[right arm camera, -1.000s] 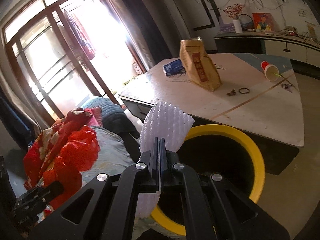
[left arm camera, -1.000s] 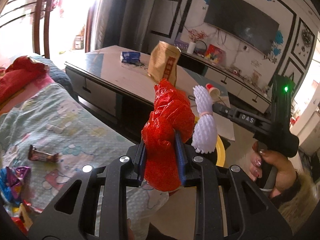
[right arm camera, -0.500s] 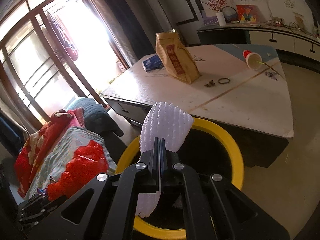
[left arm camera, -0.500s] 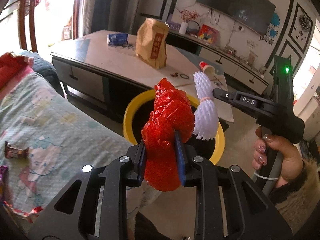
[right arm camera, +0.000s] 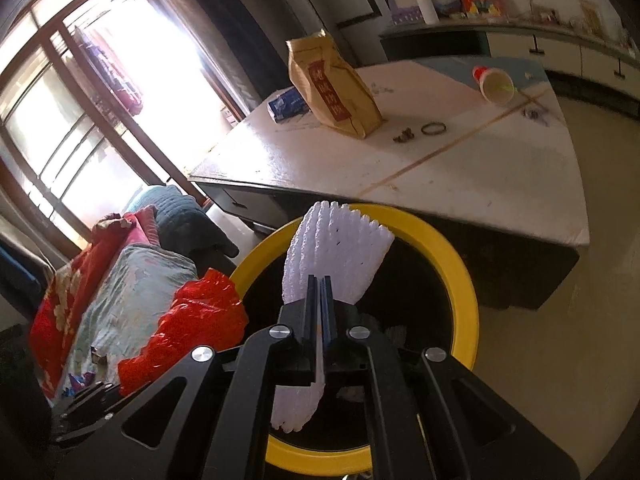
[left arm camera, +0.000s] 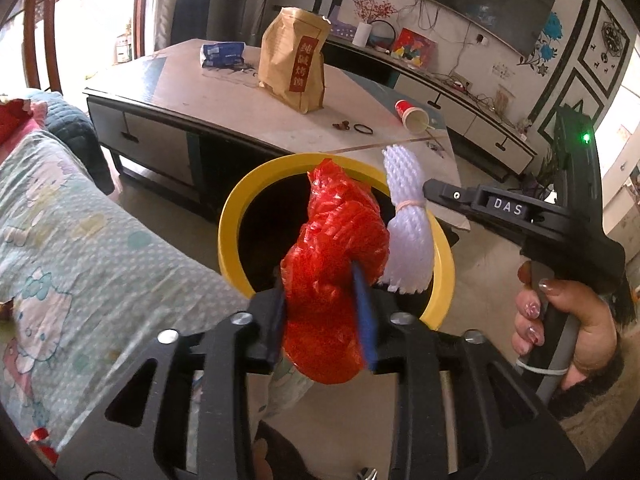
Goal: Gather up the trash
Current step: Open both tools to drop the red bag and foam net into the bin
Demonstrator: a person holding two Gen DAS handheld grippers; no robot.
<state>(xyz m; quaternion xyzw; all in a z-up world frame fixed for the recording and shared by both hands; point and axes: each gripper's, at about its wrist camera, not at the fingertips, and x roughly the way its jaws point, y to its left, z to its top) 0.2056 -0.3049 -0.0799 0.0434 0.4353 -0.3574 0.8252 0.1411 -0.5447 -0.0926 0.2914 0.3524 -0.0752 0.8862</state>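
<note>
A crumpled red plastic bag (left arm camera: 334,276) is pinched between the blue-padded fingers of the left gripper (left arm camera: 324,312), held up over the near side of a yellow-rimmed bin (left arm camera: 240,204) with a dark inside. Just beside it on the right, a white foam fruit net (left arm camera: 404,236) is clamped flat in the right gripper (right arm camera: 320,312), whose fingers are pressed nearly together on it; the net fans out above the bin's mouth. A hand (left arm camera: 568,320) grips the right gripper's handle. The bin stands on the floor between a bed with a cartoon-print cover (left arm camera: 72,232) and a low counter (left arm camera: 224,96). On the counter sit a tan paper bag (left arm camera: 294,66), a blue packet (left arm camera: 222,53), a tipped red paper cup (left arm camera: 412,115) and a small dark ring (left arm camera: 363,129).
</note>
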